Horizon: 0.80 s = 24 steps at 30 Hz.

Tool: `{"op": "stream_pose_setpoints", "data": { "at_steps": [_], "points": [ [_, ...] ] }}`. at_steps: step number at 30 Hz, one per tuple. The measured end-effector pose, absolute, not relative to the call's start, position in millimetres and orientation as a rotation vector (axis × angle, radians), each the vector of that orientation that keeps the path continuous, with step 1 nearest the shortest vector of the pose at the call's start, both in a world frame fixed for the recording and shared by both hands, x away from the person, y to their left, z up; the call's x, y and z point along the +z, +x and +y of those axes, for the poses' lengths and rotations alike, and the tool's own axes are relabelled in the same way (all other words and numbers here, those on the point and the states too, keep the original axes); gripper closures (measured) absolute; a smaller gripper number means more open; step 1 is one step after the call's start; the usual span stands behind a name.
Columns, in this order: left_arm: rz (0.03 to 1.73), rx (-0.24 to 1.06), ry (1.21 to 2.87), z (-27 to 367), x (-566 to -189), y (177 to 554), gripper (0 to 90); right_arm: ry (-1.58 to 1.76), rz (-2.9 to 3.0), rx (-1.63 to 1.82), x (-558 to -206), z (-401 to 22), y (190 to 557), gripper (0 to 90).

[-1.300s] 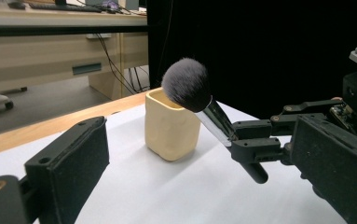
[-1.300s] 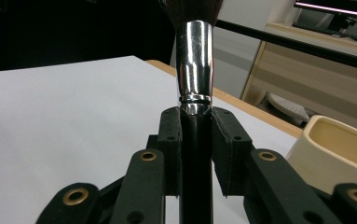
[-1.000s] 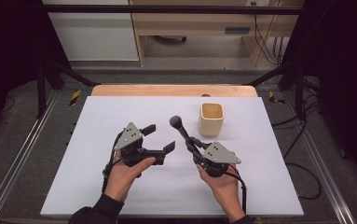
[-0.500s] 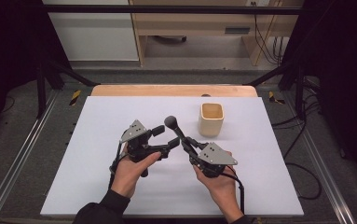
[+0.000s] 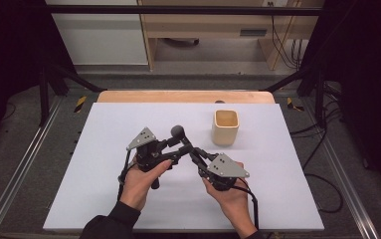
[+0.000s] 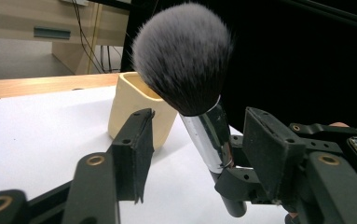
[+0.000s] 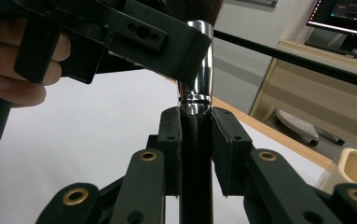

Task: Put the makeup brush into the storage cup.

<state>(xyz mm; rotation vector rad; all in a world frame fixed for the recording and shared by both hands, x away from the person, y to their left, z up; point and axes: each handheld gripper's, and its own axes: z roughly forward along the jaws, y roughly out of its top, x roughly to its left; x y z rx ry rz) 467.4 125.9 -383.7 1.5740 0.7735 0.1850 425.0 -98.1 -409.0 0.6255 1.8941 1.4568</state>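
A makeup brush [image 5: 177, 132] with a dark fluffy head, silver ferrule and black handle stands tilted above the white table. My right gripper [image 5: 192, 151] is shut on the black handle [image 7: 195, 186], just below the ferrule. My left gripper [image 5: 174, 146] reaches in from the left, and its jaws have just been closing. The ferrule [image 6: 208, 135] stands between them, with a gap still showing beside the left pad [image 6: 136, 149]. A cream square cup [image 5: 225, 127] stands empty behind and to the right of the brush.
The white board [image 5: 103, 199] covers the table, with a wooden edge [image 5: 185, 96] along its far side. Metal rails and cables run along both sides. A pale cabinet and a desk stand beyond the table.
My left gripper has moved right to the brush and narrowed its jaws around the ferrule. The right hand has tipped the brush slightly toward the left gripper.
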Motion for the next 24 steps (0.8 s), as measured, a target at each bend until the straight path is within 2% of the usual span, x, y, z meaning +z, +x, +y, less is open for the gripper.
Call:
{"op": "stream_pose_setpoints", "data": {
  "at_steps": [16, 24],
  "points": [
    [0.789, 0.141, 1.552, 129.0, -388.3, 467.2, 62.2, 0.626, 1.908, 1.469, -411.4, -88.4, 424.9, 74.3],
    [0.790, 0.136, 1.547, 129.0, -390.1, 466.2, 67.4, 0.638, 1.930, 1.461, -412.0, -87.5, 426.2, 74.3]
  ]
}}
